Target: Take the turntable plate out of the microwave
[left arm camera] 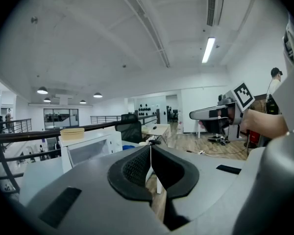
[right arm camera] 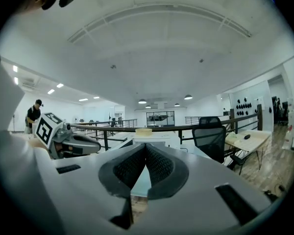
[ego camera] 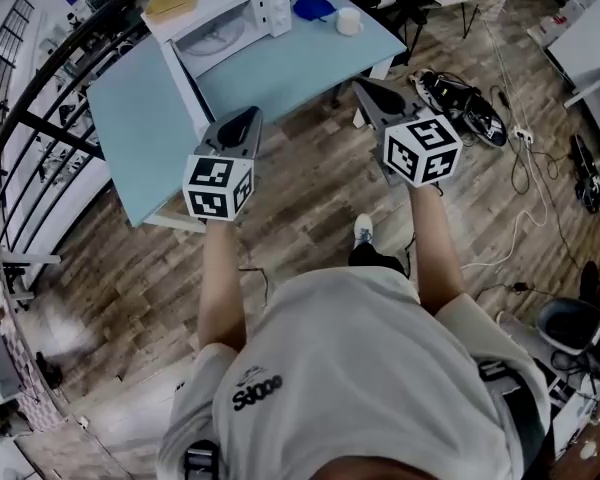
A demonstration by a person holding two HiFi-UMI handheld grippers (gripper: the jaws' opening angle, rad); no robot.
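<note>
Pale blue tabletop (ego camera: 280, 78) fills the upper part of the head view. On its far side stands the white microwave (ego camera: 225, 13), with a shallow tan bowl (ego camera: 170, 1) resting on its roof. The turntable plate (ego camera: 220, 36) shows as a pale round shape inside the oven's front, so it sits in the microwave, well apart from both tools. A white panel (ego camera: 190, 93) runs out from the oven's left front corner toward the person; it looks like the door swung open, though that is not certain. To the right of the microwave lie a blue object (ego camera: 313, 8) and, just beside it, a small white cup (ego camera: 349, 20). The left gripper (ego camera: 248, 118) is held out on a bare arm and points toward the oven, its tip overlapping the tabletop's near edge in the head view. Its dark ribbed fingers (left arm camera: 134, 168) are pressed together with nothing between them. The right gripper (ego camera: 368, 88) is held alongside, apart from the left, its tip near the tabletop's right front edge. Its fingers (right arm camera: 159, 165) likewise meet at the tips and hold nothing. Below both lies a wooden floor (ego camera: 300, 208), with cables (ego camera: 525, 168) trailing at the right.
</note>
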